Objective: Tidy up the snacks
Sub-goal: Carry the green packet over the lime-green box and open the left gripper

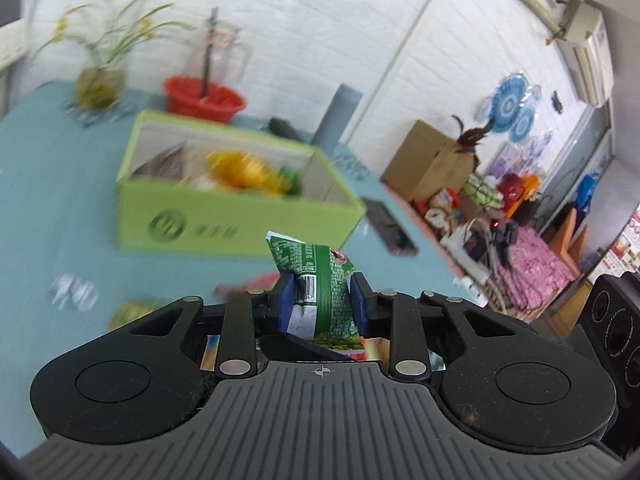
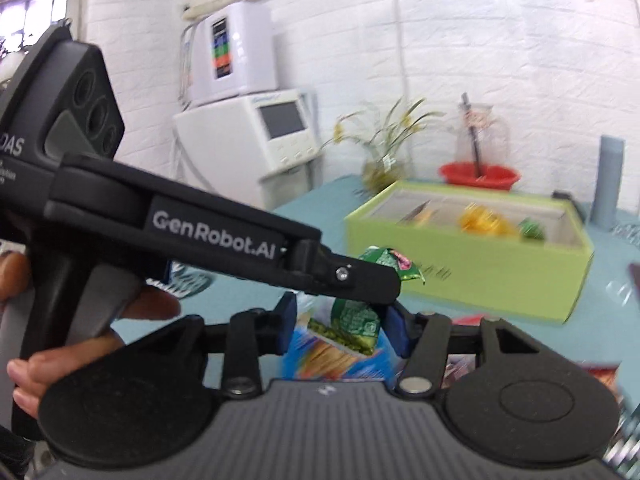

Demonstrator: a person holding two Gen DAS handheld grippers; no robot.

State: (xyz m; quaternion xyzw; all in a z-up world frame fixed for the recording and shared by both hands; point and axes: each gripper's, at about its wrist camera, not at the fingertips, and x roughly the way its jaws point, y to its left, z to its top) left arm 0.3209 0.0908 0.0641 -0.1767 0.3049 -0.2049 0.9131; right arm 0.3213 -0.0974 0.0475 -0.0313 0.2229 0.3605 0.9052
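Two packets in hand: left gripper pinches green snack packet mid-body; right gripper clamps blue packet. Both look light, crinkly, crushable; green box at 11 o'clock.

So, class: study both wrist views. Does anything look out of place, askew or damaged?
Only minor oddities: the green snack packet is squashed between the left gripper pads, and a phone overhangs the table's edge. Nothing looks spilled.
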